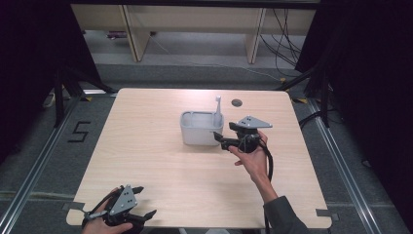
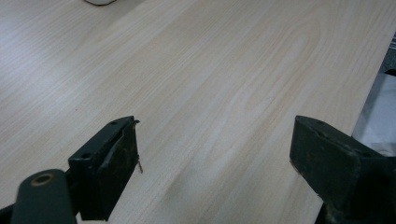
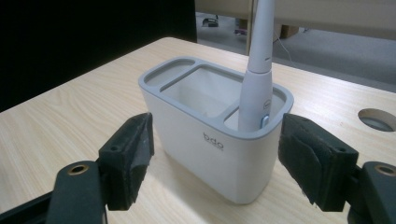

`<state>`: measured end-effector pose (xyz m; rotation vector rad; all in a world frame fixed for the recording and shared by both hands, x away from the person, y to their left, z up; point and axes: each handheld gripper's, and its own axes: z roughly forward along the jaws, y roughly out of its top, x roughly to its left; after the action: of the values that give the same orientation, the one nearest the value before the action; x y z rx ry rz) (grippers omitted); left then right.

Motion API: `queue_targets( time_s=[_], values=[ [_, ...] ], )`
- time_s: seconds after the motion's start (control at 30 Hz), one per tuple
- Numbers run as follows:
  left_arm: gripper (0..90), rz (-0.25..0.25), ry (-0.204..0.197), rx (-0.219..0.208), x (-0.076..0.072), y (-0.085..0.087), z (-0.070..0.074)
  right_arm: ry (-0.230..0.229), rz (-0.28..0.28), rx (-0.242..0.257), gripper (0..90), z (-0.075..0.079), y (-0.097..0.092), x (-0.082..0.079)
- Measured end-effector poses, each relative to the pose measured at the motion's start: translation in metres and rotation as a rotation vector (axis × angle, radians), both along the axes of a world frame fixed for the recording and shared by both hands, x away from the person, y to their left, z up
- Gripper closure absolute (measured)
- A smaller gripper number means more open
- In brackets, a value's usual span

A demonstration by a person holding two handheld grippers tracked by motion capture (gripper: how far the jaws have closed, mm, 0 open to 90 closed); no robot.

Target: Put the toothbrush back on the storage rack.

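A white holder (image 1: pixel 200 130) with a grey rim and several compartments stands at the middle of the table. A white electric toothbrush (image 1: pixel 218 109) stands upright in its right end compartment. My right gripper (image 1: pixel 220 140) is open just to the right of the holder, pointing at it. In the right gripper view the holder (image 3: pixel 187 121) and toothbrush (image 3: pixel 257 88) sit close ahead, and the right gripper (image 3: pixel 217 140) has one jaw on each side of the holder's near end, apart from it. My left gripper (image 1: pixel 145 201) rests open at the table's front left; in its own view the left gripper (image 2: pixel 215 140) holds nothing.
The wooden table (image 1: pixel 146 146) has a round cable hole (image 1: pixel 236 103) behind the holder, also seen as the hole (image 3: pixel 376 119) in the right gripper view. Wooden shelving and cables lie on the floor beyond the far edge. Dark curtains flank both sides.
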<state>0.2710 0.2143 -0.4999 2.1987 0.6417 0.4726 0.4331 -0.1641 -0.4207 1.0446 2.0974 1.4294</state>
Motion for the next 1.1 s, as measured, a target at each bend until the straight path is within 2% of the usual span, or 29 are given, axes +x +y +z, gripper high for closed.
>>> queue_targets(
  time_s=[0.07,0.1,0.13,0.2,0.23,0.27,0.3,0.33,0.47,0.5,0.53,0.57,0.6,0.63,0.67,0.7,0.73,0.77,0.8,0.87,0.9,0.97,1.0,1.03,1.07,1.1],
  values=[
    [14.8,0.000,-0.004,0.002,0.000,0.000,0.000,0.012,0.003,0.020,26.9,0.000,0.001,-0.003],
    [14.8,-0.004,0.000,0.001,0.000,0.000,0.000,-0.003,0.007,-0.003,26.9,0.000,-0.001,-0.004],
    [14.8,0.003,-0.007,-0.004,-0.001,0.000,0.000,-0.011,0.018,0.007,26.9,0.000,-0.001,-0.004],
    [14.7,0.001,-0.013,0.004,0.000,0.001,0.001,0.003,0.012,0.015,26.8,-0.001,-0.001,-0.007],
    [14.7,0.010,-0.011,-0.019,-0.001,0.000,0.000,0.009,0.010,0.015,26.7,-0.001,-0.002,-0.008],
    [14.8,0.007,-0.004,-0.021,0.000,0.000,-0.001,0.001,0.015,0.015,26.7,-0.001,-0.002,-0.009],
    [14.8,-0.002,-0.001,-0.003,0.000,0.001,0.000,-0.002,0.026,0.010,26.6,-0.001,-0.002,-0.009],
    [14.8,0.011,-0.003,-0.020,0.000,0.000,-0.001,0.024,0.013,0.024,26.6,-0.002,-0.001,-0.012],
    [14.8,0.009,-0.009,-0.005,0.000,0.002,0.001,0.000,0.023,0.010,26.4,-0.004,-0.003,-0.013],
    [14.8,0.020,-0.004,-0.030,0.000,0.001,0.000,0.040,0.019,0.025,26.2,-0.003,-0.002,-0.016],
    [14.8,0.016,0.002,-0.031,0.001,0.002,0.000,0.011,0.030,0.022,26.1,-0.005,-0.003,-0.015],
    [14.7,0.024,-0.011,-0.032,0.001,0.002,-0.001,0.016,0.027,0.024,26.1,-0.005,-0.002,-0.016],
    [14.8,0.015,-0.001,-0.029,0.001,0.002,0.000,0.023,0.031,0.019,26.1,-0.005,-0.002,-0.017],
    [14.7,0.019,-0.006,-0.029,0.000,0.002,0.000,-0.003,0.033,0.009,26.1,-0.006,-0.003,-0.017],
    [14.7,0.013,-0.002,-0.028,0.000,0.002,0.000,0.051,0.017,0.031,26.0,-0.006,-0.001,-0.021],
    [14.8,0.015,-0.001,-0.031,0.000,0.001,0.000,0.026,0.041,0.020,25.9,-0.007,-0.001,-0.020],
    [14.8,0.019,-0.004,-0.029,0.000,0.001,0.000,0.020,0.035,0.028,25.8,-0.008,-0.001,-0.021],
    [14.8,0.020,-0.004,-0.030,0.000,0.001,0.000,0.022,0.052,0.017,25.7,-0.009,-0.001,-0.022],
    [14.8,0.020,-0.004,-0.029,0.000,0.002,0.000,0.050,0.043,0.025,25.7,-0.010,0.000,-0.024],
    [14.7,0.024,-0.001,-0.034,0.000,0.002,-0.001,0.021,0.047,0.003,25.5,-0.013,0.000,-0.025],
    [14.7,0.013,-0.002,-0.009,0.001,0.003,0.000,0.020,0.052,0.001,25.5,-0.015,0.001,-0.026],
    [14.8,0.016,0.002,-0.026,0.001,0.002,-0.001,0.041,0.054,0.000,25.4,-0.019,0.001,-0.029],
    [14.7,0.006,0.005,-0.001,0.001,0.003,0.000,0.051,0.047,-0.003,25.2,-0.020,0.002,-0.031],
    [14.8,0.017,0.000,-0.025,0.001,0.002,-0.001,0.026,0.055,-0.015,25.1,-0.021,0.001,-0.030],
    [14.7,0.020,0.004,-0.037,0.000,0.001,-0.002,0.071,0.063,0.010,24.9,-0.023,0.003,-0.033],
    [14.8,0.019,0.006,-0.031,0.001,0.002,-0.001,0.057,0.074,0.007,24.9,-0.024,0.003,-0.032]
  ],
)
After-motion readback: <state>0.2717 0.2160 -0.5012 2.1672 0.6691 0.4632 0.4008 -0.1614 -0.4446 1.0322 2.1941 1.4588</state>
